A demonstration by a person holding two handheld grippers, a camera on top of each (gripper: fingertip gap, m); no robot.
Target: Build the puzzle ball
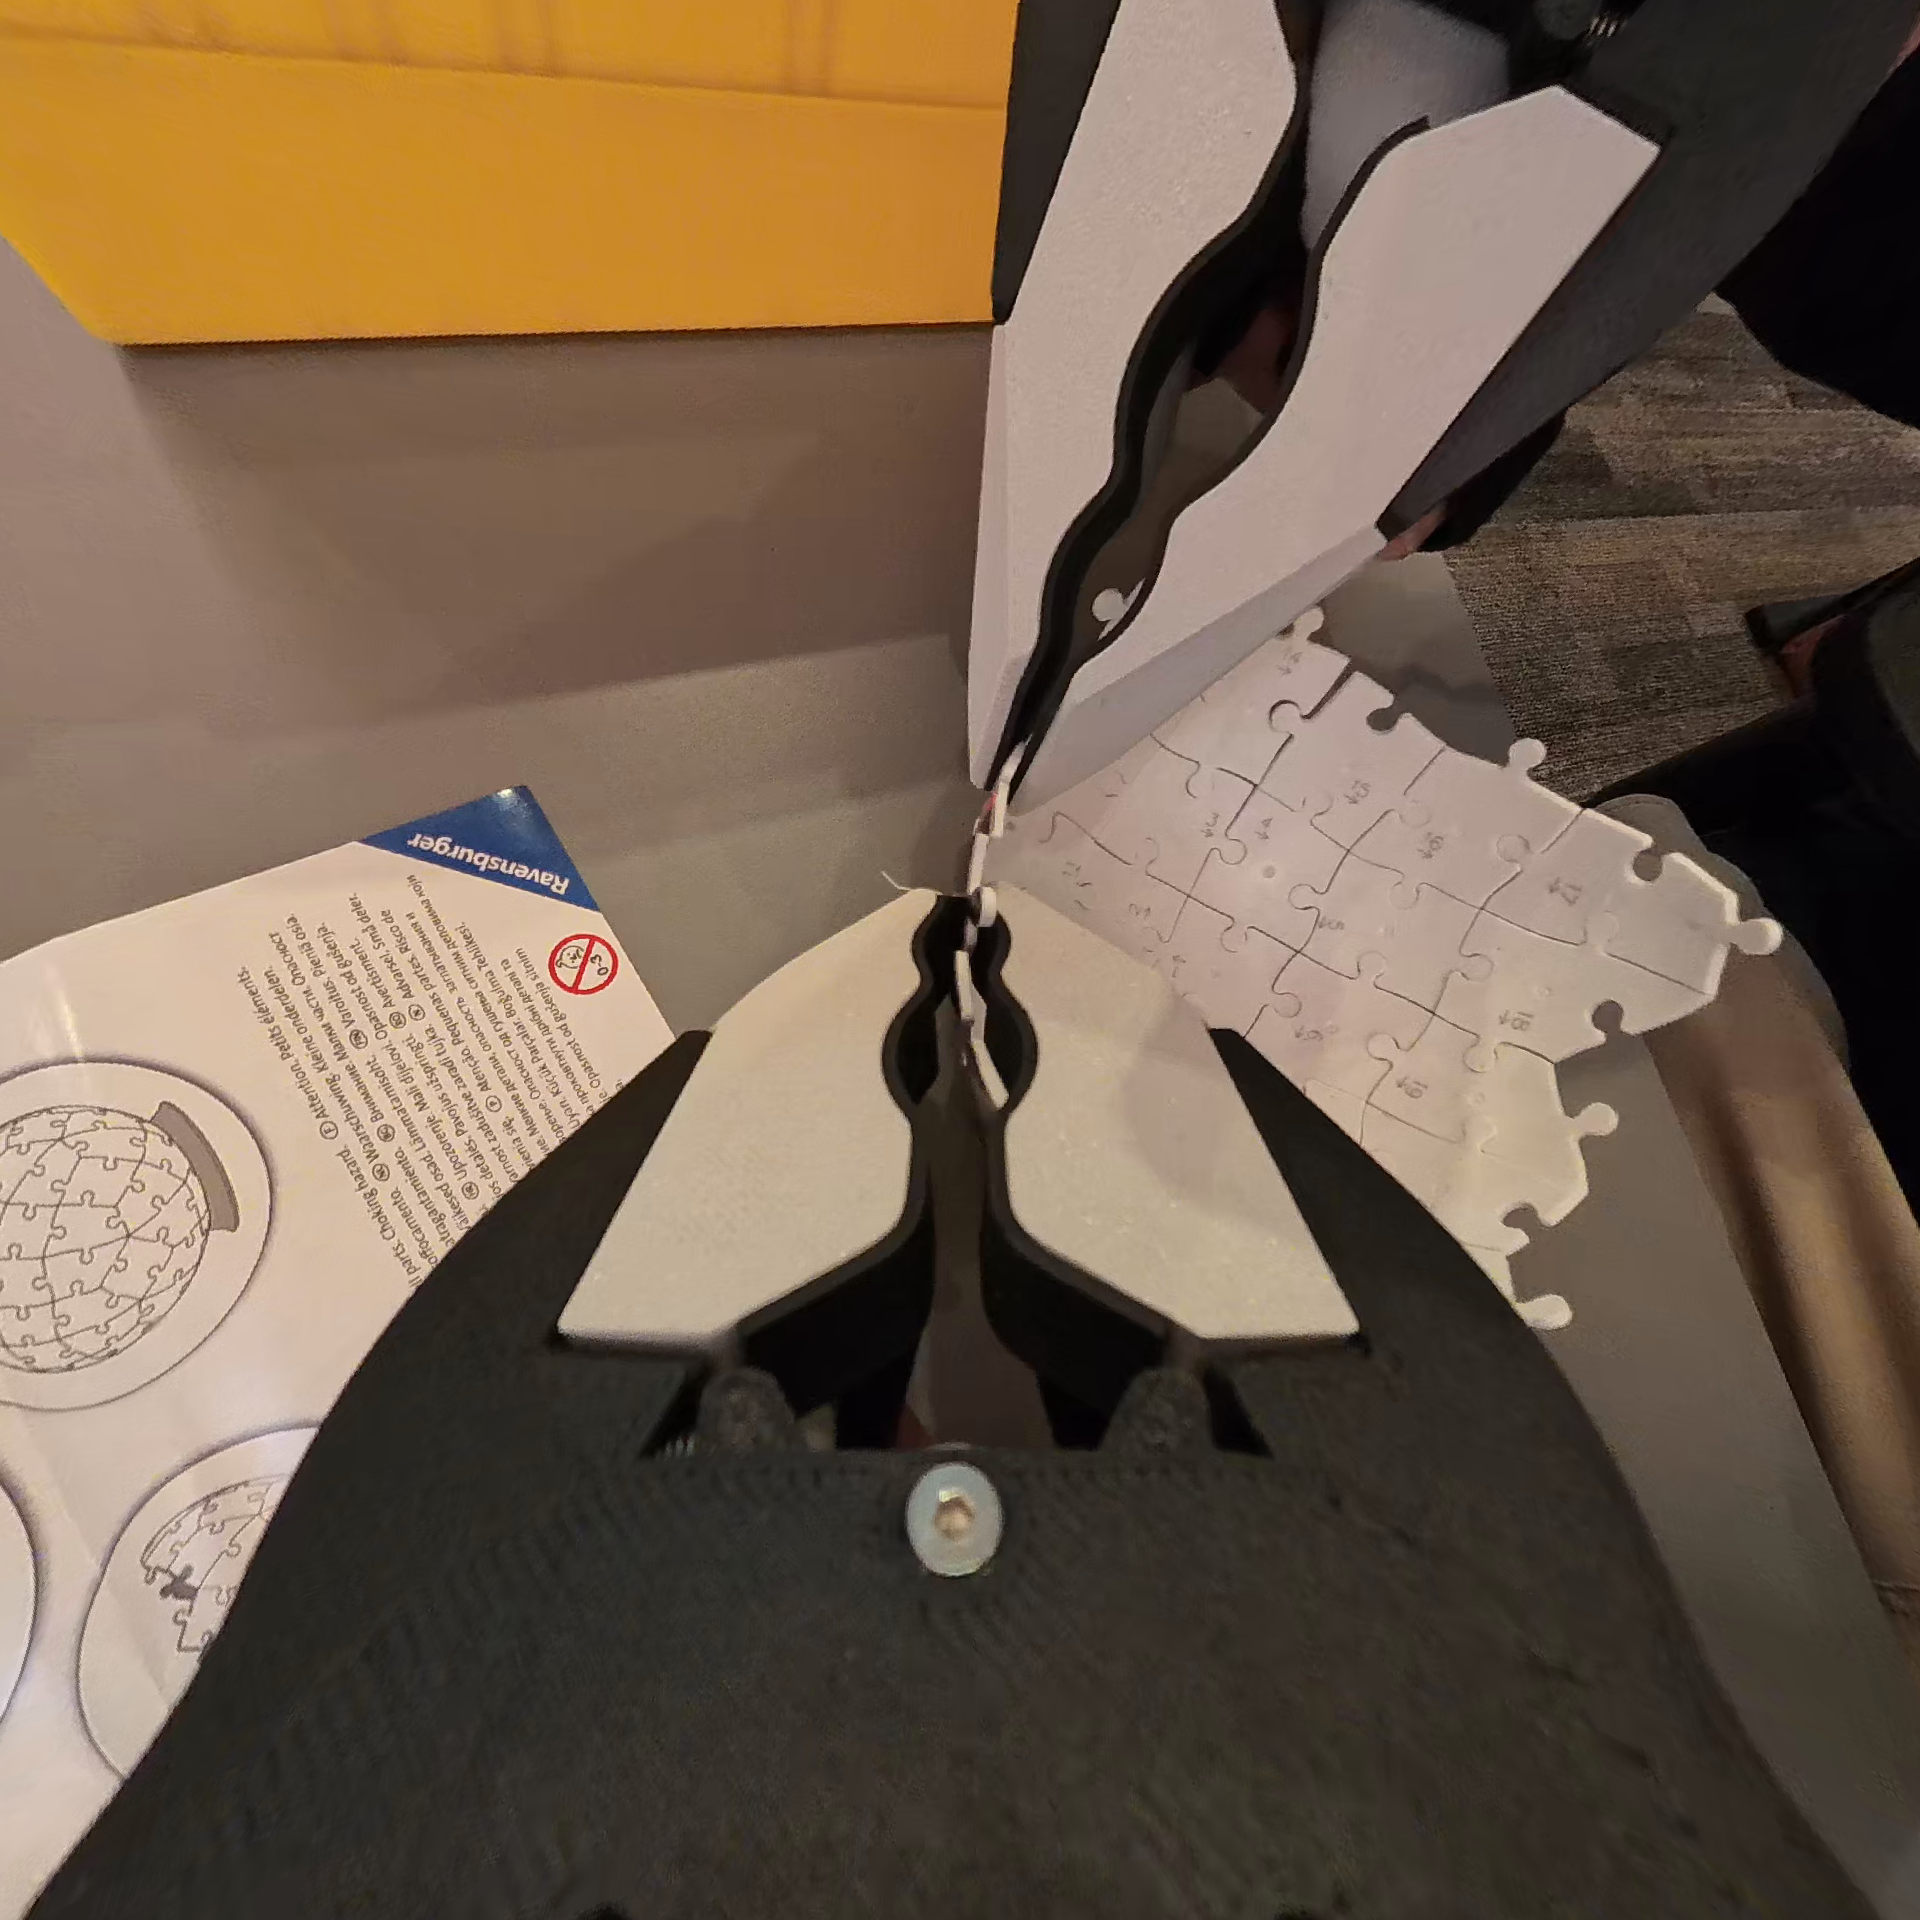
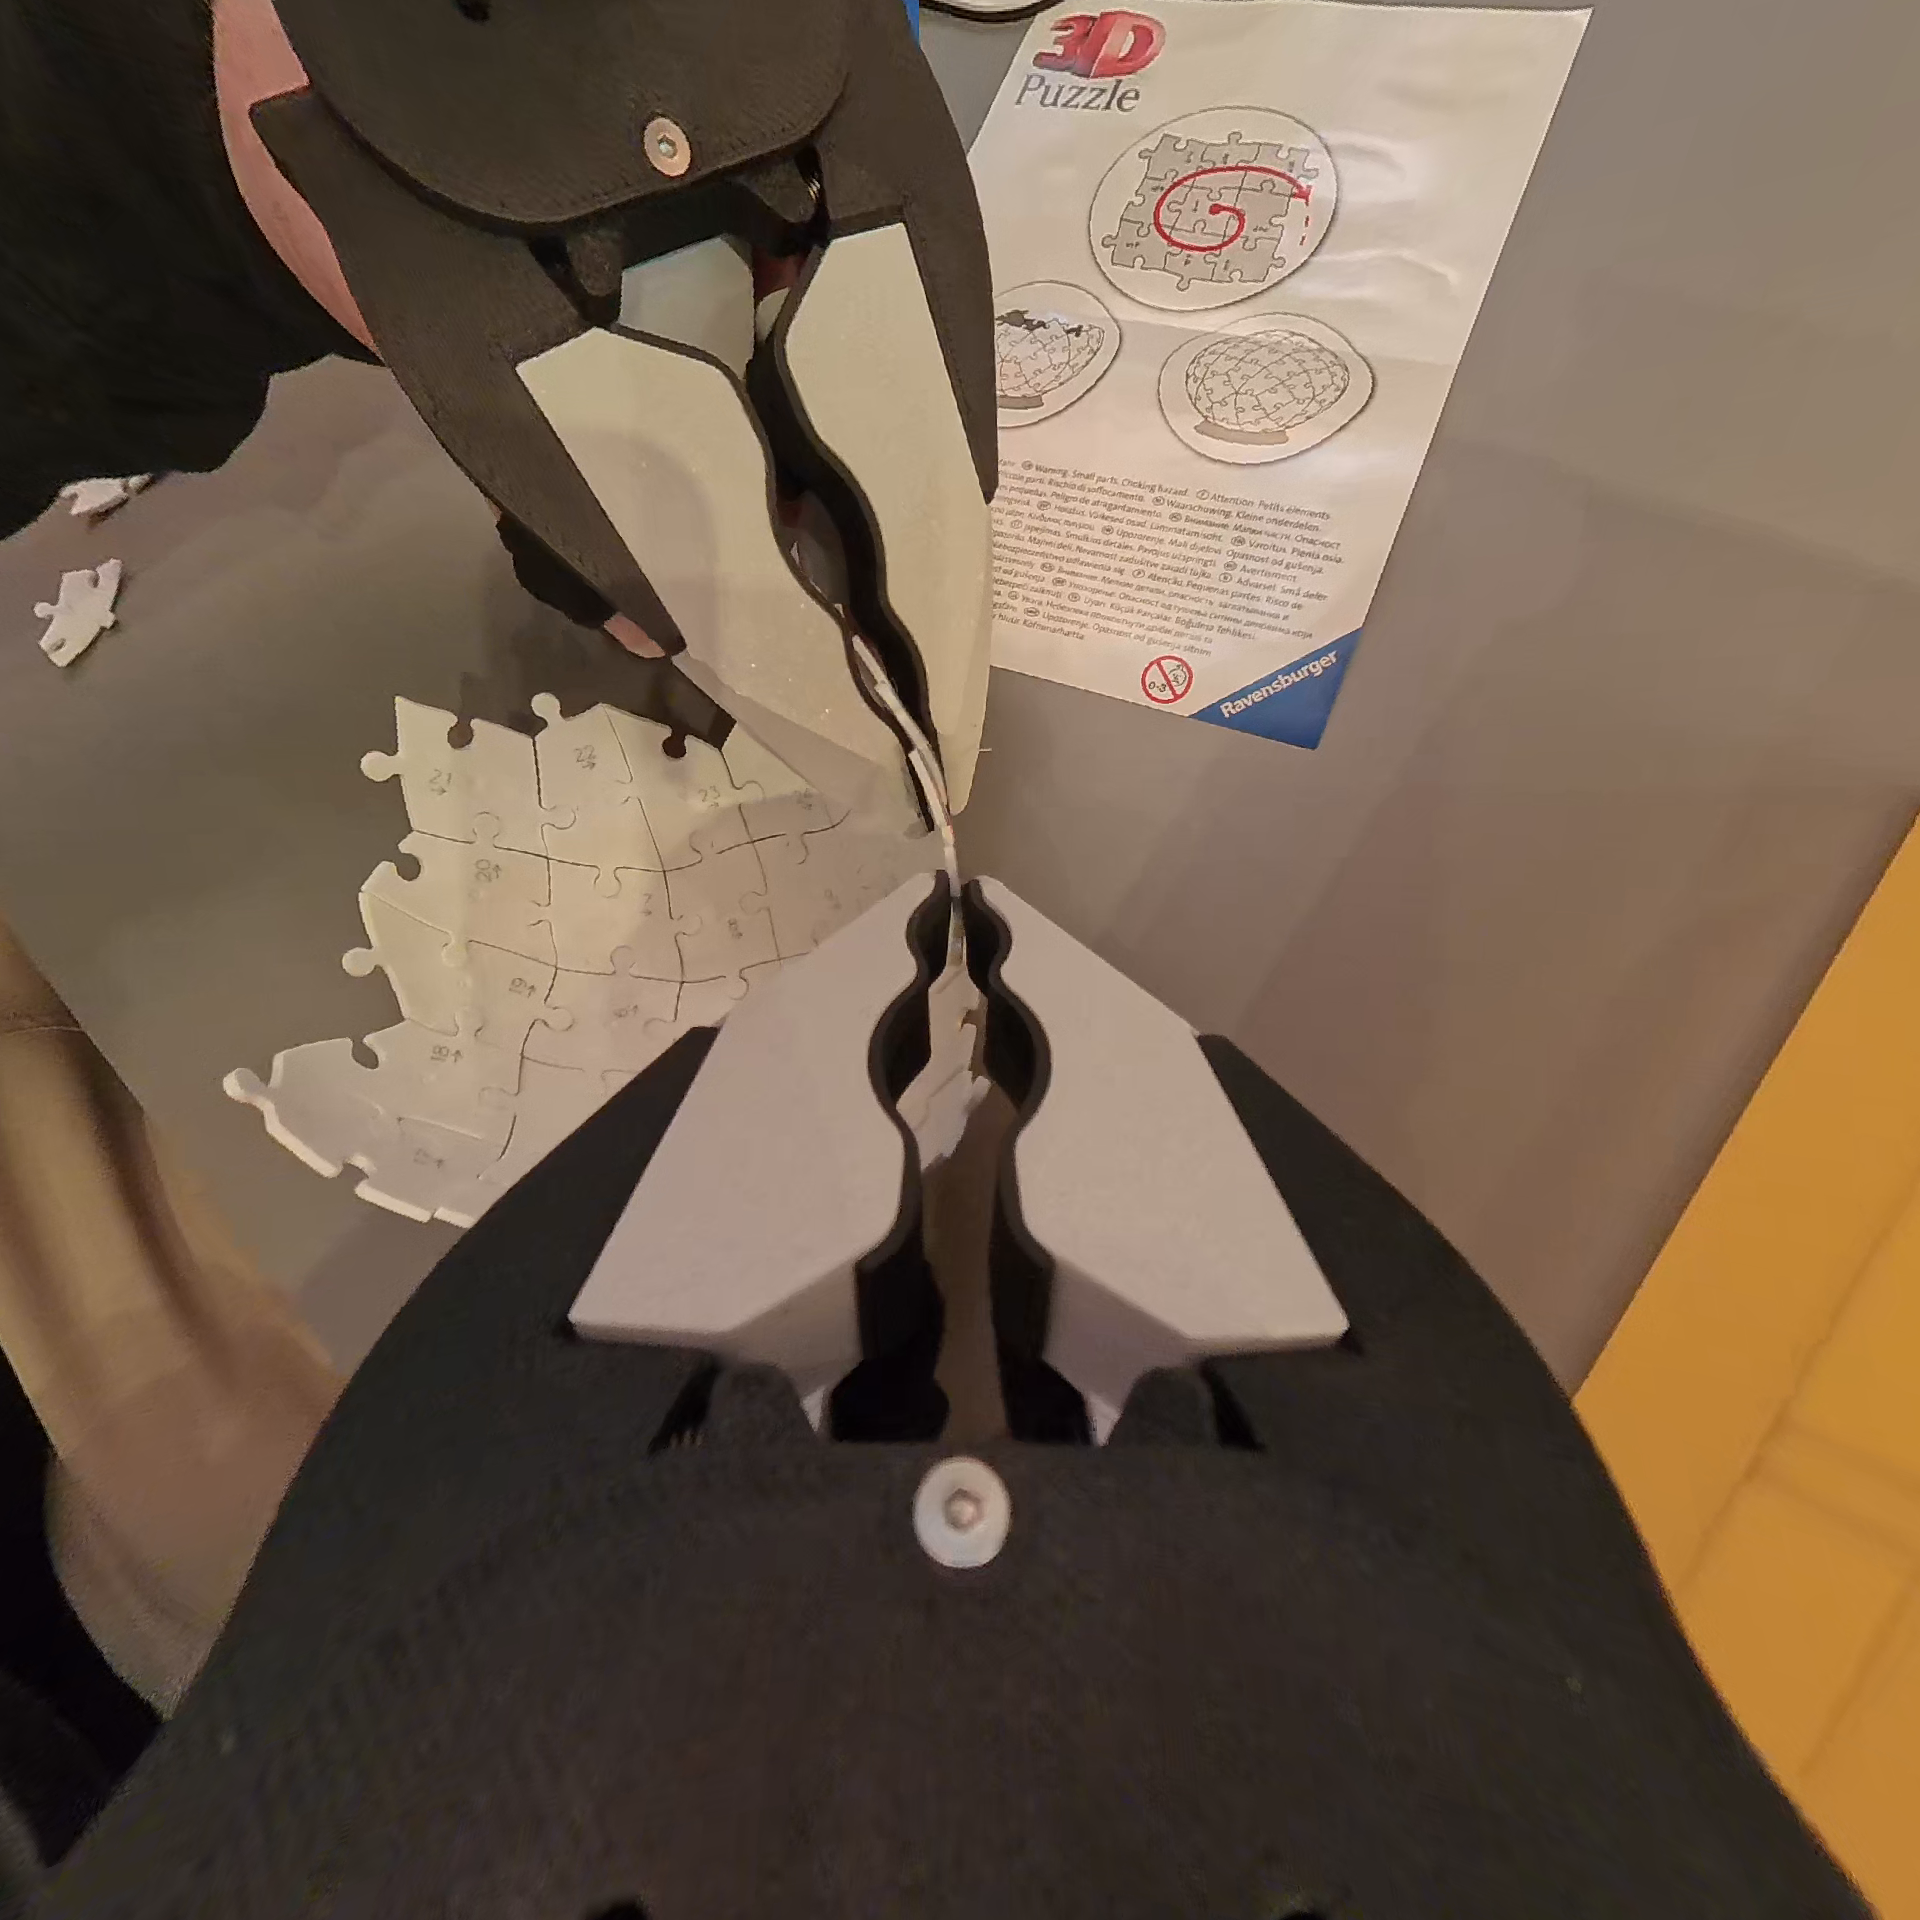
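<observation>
A curved white section of joined puzzle pieces, number marks on its upper face, lies on the grey table. It also shows in the right wrist view. My left gripper is shut on a thin white piece seen edge-on. My right gripper is shut on another thin piece. The two grippers meet tip to tip at the section's near corner, and the pieces touch there. The right gripper comes in from above in the left wrist view. The left gripper comes in from above in the right wrist view. I cannot tell whether the held pieces are joined to the section.
A printed instruction sheet lies flat on the table, also in the right wrist view. A yellow box stands at the table's far side. Two loose pieces lie apart. Carpet floor shows beyond the table edge.
</observation>
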